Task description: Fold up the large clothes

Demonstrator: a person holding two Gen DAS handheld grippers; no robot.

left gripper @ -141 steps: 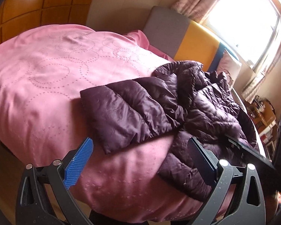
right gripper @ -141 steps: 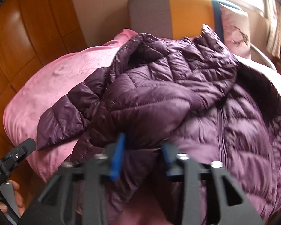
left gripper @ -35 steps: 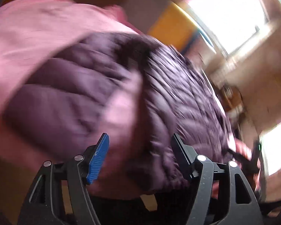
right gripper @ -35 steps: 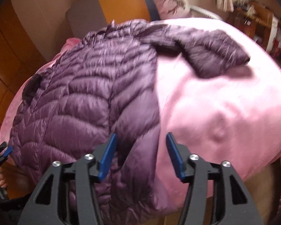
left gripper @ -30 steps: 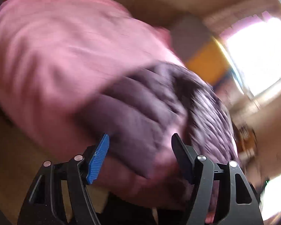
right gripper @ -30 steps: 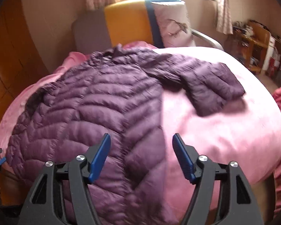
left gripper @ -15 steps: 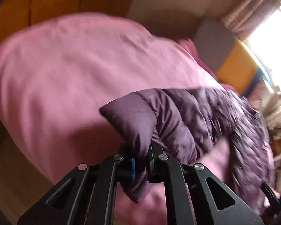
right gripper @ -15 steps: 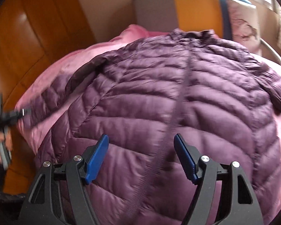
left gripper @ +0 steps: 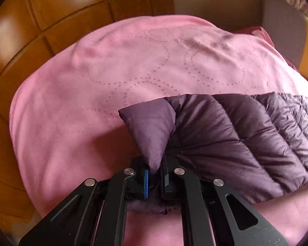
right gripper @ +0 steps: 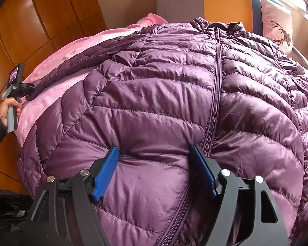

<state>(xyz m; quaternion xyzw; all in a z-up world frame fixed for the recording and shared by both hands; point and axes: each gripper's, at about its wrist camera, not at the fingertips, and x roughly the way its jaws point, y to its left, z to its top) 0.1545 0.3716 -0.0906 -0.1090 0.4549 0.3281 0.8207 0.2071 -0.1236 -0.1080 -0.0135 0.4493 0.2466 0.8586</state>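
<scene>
Both grippers worked the purple jacket spread on the pink bedspread: our left gripper clamped its sleeve cuff; our right gripper gaped, seemingly touching the front

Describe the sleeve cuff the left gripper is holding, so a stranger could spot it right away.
On the pink bedspread lies a purple quilted jacket. Its sleeve reaches toward the wooden wall side, and the cuff is the smooth, unquilted end pinched in the left gripper.

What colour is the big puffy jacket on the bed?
Shiny dark purple quilted puffer jacket, stitched in puffy rows; the right wrist view shows it best.
</scene>
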